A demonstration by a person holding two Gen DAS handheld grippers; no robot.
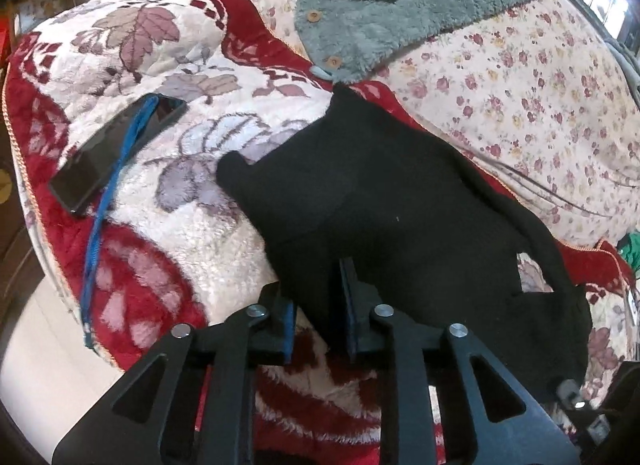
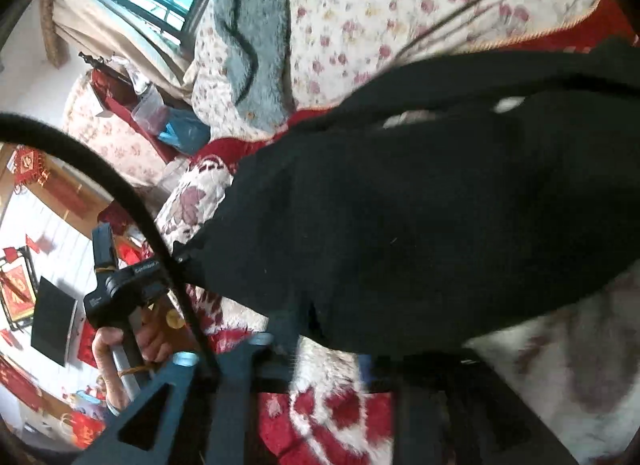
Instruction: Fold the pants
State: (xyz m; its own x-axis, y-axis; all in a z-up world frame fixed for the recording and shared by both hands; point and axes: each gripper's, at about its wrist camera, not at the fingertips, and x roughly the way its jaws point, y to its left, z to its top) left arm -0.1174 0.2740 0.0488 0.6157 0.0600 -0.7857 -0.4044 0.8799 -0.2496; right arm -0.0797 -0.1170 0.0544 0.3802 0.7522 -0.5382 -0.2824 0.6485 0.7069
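We see the left gripper (image 1: 318, 297) narrowly parted over the pants' (image 1: 380, 201) near edge; right gripper's (image 2: 320, 349) state unclear; blanket (image 1: 168, 225) bare lower left.

Black pants (image 1: 400, 205) on red floral blanket (image 1: 168, 233); left gripper (image 1: 318, 305) slightly parted at their hem

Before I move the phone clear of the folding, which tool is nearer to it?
Left. The left tool sits at the black pants' near edge, with the phone beyond on its left; the right tool is at the pants' far side.
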